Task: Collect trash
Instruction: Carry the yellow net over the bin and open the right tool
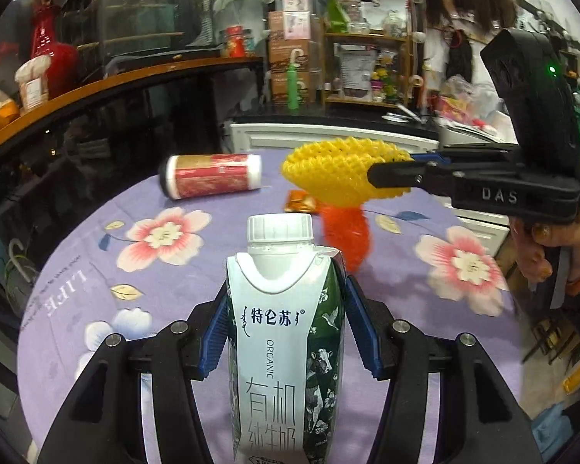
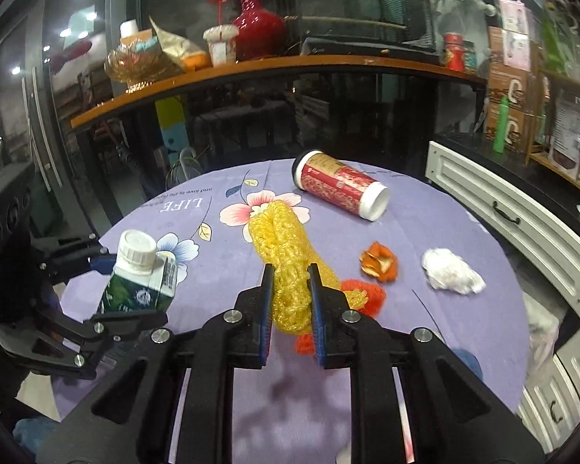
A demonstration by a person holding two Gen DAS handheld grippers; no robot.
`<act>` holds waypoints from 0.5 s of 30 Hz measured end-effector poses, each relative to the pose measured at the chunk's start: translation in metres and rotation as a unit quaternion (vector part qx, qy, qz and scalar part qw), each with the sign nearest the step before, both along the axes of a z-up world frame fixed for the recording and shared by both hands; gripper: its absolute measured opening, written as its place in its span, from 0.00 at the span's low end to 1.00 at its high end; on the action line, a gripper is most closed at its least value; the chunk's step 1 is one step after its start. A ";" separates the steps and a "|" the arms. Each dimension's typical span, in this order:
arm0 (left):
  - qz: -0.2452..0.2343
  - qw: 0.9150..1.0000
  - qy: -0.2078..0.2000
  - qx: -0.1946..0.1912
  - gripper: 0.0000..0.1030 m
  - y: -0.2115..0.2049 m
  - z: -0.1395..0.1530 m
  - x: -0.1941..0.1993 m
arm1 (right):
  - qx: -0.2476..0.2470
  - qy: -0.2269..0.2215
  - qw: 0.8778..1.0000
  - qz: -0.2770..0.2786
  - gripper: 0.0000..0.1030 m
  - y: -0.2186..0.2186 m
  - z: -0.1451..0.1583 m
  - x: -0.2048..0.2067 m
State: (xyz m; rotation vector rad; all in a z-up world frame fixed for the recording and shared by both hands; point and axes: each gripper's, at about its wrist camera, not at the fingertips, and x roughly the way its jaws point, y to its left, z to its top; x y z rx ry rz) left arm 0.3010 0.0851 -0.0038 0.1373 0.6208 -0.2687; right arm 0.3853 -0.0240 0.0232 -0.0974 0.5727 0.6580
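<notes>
Trash is spread over a round desk w/ a purple flowered cloth. Left hand-held gripper grips a white-and-green milk carton, upright between its blue pads, white cap on top; in the right wrist view the same carton sits tilted, lifted off the cloth at the desk's left edge. Right hand-held gripper is narrowed onto a yellow foam net sleeve, pads pressing both sides, sleeve squeezed between them. An orange foam net hangs w/ the yellow one, just beside it; can't tell if the pads catch it too. Left wrist view shows the yellow sleeve raised above the desk, orange net dangling below. On the desk beyond the carton: a red-patterned cylindrical can on its side w/ white ends, orange peel near the nets, a crumpled white tissue to the peel's right, apart from it.
</notes>
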 end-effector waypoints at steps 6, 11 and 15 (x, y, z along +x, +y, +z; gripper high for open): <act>-0.021 1.000 0.005 -0.015 0.54 -0.030 -0.002 -0.019 | 0.013 0.015 0.999 -0.030 0.17 -0.048 -0.009 -0.028; -0.040 0.999 0.005 -0.019 0.54 -0.057 -0.002 -0.029 | 0.017 0.024 0.998 -0.063 0.17 -0.091 -0.021 -0.055; -0.055 0.998 0.000 -0.013 0.54 -0.083 -0.004 -0.037 | 0.026 0.034 0.995 -0.091 0.17 -0.125 -0.032 -0.073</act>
